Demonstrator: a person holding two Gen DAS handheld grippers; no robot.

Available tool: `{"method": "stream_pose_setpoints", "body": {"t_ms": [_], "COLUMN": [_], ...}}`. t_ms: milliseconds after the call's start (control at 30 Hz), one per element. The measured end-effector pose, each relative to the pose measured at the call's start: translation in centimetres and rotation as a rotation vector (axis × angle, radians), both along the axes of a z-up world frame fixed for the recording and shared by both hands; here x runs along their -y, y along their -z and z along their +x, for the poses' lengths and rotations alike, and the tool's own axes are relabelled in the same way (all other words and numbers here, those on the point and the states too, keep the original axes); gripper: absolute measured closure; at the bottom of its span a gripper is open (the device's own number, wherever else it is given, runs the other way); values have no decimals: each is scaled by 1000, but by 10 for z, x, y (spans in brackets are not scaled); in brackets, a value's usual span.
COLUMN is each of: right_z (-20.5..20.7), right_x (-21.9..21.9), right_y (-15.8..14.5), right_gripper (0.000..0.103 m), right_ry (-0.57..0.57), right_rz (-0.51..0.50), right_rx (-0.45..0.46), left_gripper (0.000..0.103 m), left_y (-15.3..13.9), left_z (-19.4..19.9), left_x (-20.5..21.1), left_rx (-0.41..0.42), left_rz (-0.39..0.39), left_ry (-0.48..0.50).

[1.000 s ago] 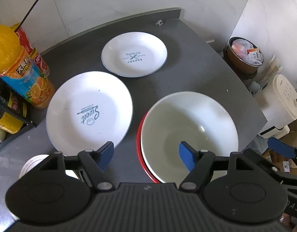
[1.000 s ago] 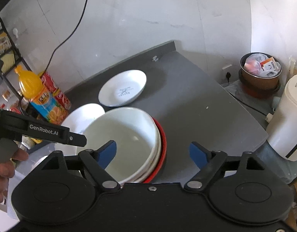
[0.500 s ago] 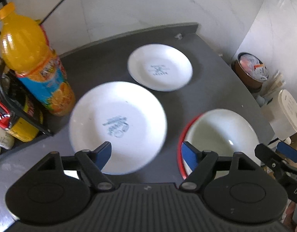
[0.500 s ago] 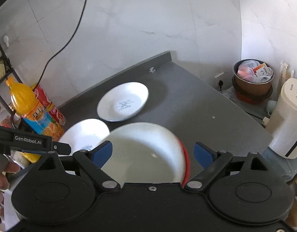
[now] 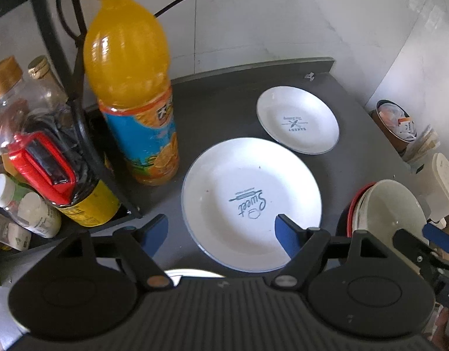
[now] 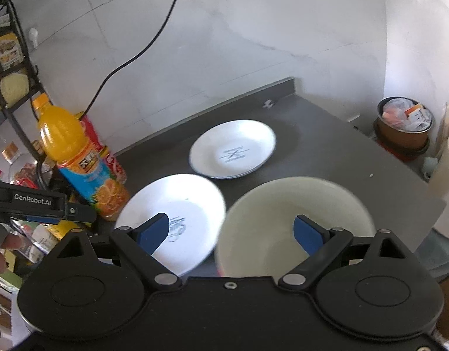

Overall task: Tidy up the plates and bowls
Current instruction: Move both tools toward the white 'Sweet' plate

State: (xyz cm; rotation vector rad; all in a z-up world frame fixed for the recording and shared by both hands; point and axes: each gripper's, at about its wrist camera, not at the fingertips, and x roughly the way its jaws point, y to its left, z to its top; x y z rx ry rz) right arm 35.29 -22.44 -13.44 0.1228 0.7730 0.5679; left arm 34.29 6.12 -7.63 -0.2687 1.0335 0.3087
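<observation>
Bowls (image 6: 294,219) were already nested on a red one at the counter's (image 6: 327,146) right edge; I judged the two plates undone. The big plate (image 5: 250,201) lay just ahead of my left claw (image 5: 221,231), jaws spread, empty. The small plate (image 5: 297,120) sat beyond, apart. My right claw (image 6: 230,231) gaped empty over the bowls.

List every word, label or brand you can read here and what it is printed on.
"Sweet": large plate, under a rolling-pin drawing.
"BAKERY": small plate; the finer line above it is too small to read.
"GenRobot.AI": left gripper's body.
Orange juice bottle: label characters too distorted to read.
Rack bottles' labels: unreadable.
</observation>
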Motion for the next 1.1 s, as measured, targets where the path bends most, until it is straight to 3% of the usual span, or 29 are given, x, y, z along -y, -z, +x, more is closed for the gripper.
{"method": "stream_pose_setpoints", "body": {"t_ms": [167,400,700,800,900,1100], "right_z": [-17,-32,-32,-29,-22,-17], "right_x": [-18,-39,-67,-77,-88,-103], "right_y": [-5,-3,6,12,22,47], "right_gripper": [13,29,35,44,58,59], "right_ry": [-19,-49,-67,-64,-35,-28], "right_rz": [9,-15,-51,-79,-121,-191], "right_rx": [15,-7,-39,-53,-91,-113], "left_gripper": [24,25,25,25,29,43], "left_y": [8,22,40,47,57,78], "left_z": [-9,-12,-3,2,6,19], "left_x": [-12,-23,-39,-41,-44,-50], "left_rx": [0,4,-6,1,-7,-34], "left_rz": [-8,-33,-49,-47,-61,-58], "left_ry": [3,25,10,20,31,49]}}
